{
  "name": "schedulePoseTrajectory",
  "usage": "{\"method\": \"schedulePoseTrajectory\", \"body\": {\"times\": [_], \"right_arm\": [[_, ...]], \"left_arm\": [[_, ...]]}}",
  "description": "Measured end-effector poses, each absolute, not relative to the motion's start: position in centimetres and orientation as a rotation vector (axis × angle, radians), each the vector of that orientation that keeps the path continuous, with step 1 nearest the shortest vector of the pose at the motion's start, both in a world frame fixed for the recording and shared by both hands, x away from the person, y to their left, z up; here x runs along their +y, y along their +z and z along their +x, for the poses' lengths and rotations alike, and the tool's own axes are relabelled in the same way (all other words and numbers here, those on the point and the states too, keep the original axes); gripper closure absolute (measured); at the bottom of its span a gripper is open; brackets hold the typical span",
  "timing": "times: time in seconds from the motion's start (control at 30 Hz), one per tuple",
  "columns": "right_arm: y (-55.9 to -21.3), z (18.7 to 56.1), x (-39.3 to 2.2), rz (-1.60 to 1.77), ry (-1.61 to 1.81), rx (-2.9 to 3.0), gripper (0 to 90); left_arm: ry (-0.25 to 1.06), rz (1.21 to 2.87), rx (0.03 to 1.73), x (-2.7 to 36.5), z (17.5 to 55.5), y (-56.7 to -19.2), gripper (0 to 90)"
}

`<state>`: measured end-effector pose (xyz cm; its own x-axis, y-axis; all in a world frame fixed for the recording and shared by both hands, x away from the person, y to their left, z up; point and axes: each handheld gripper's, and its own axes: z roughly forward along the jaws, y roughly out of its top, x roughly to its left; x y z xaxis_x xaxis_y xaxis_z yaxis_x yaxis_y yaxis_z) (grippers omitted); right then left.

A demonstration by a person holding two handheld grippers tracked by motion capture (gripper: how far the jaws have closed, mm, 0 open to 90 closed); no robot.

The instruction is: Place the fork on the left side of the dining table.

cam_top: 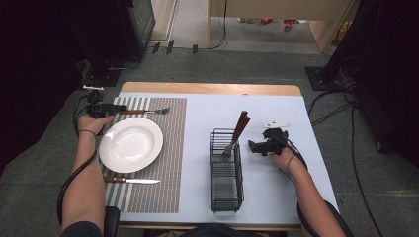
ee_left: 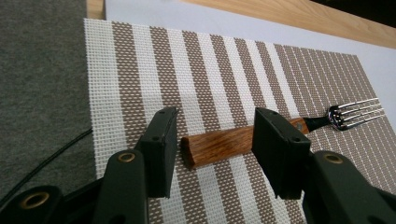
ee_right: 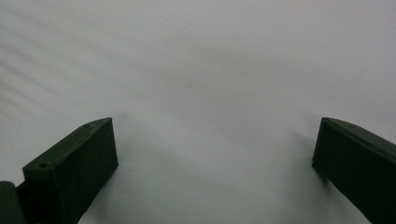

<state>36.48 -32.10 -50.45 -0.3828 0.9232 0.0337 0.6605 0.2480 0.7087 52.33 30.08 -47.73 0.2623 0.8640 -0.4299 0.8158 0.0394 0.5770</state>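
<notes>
Left claw [ee_left: 215, 149] apart, fork [ee_left: 280, 135] handle lying loose between, on striped placemat [ee_left: 224, 70]

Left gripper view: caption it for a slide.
Open left gripper straddling the wooden handle of a fork lying on a striped placemat.

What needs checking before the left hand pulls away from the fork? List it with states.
1. Left tool open, pads clear of the wooden handle: ok, gaps show on both sides.
2. Fork lying flat on the striped placemat: ok.
3. Fork beyond the plate, not touching it: ok.
4. Knife on the placemat on the plate's near side: ok.
5. Right tool open with nothing between its jaws: ok.
6. Cutlery left in the wire basket: not ok, handles still stand in it.
</notes>
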Motion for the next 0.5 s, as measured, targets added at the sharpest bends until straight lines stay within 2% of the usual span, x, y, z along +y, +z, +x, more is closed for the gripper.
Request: {"method": "schedulePoseTrajectory", "body": {"times": [0.23, 0.5], "right_arm": [[-50.5, 36.5, -32.1, 1.448, 0.917, 2.136, 0.0], [-50.5, 36.5, -32.1, 1.448, 0.916, 2.136, 0.0]], "left_arm": [[0.102, 1.763, 1.527, 30.2, 52.1, -47.3, 50.0], [0.168, 1.776, 1.487, 29.2, 51.6, -44.9, 46.5]]}}
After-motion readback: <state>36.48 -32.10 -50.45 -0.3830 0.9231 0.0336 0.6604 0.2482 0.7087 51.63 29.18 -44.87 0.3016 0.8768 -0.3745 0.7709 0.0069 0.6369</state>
